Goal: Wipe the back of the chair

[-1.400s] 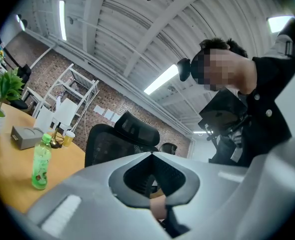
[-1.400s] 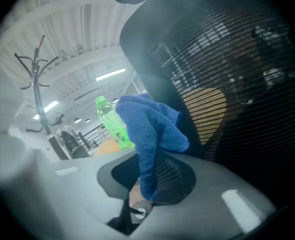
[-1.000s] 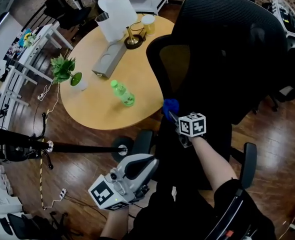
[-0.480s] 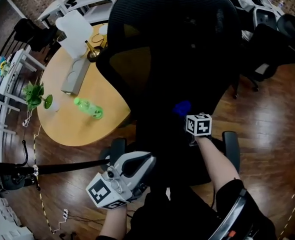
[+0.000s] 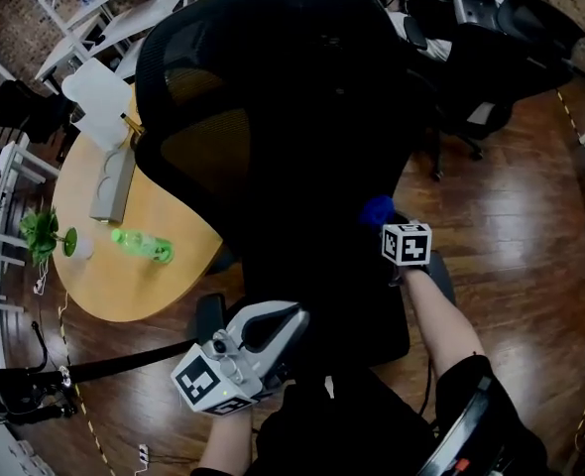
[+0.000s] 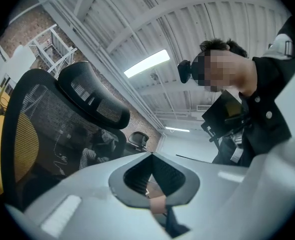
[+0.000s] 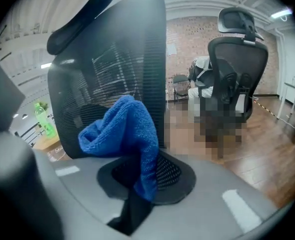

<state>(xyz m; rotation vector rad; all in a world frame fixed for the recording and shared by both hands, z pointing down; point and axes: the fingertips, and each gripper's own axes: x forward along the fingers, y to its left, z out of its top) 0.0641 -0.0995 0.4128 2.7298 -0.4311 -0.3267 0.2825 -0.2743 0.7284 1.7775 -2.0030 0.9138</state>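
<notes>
The black mesh chair back [image 5: 273, 117] fills the middle of the head view, its headrest at the top. My right gripper [image 5: 390, 228] is shut on a blue cloth [image 5: 377, 209], which sits against the right side of the chair back. In the right gripper view the cloth [image 7: 120, 129] bunches up out of the gripper [image 7: 145, 169], right in front of the mesh chair back [image 7: 117, 69]. My left gripper [image 5: 278, 327] hangs low near my body, shut and holding nothing. The left gripper view looks up past that gripper [image 6: 151, 156] at the chair back [image 6: 47, 124].
A round wooden table [image 5: 124, 276] stands left of the chair with a green bottle [image 5: 142, 245], a small plant [image 5: 43, 231] and a white object [image 5: 99, 92]. More black chairs [image 5: 511, 28] stand at the upper right on the wood floor. Another black chair [image 7: 237, 69] stands behind.
The right gripper has carried the blue cloth rightward across the chair back. The chair now fills the middle of the view and the table sits further left. The left gripper stayed low.
</notes>
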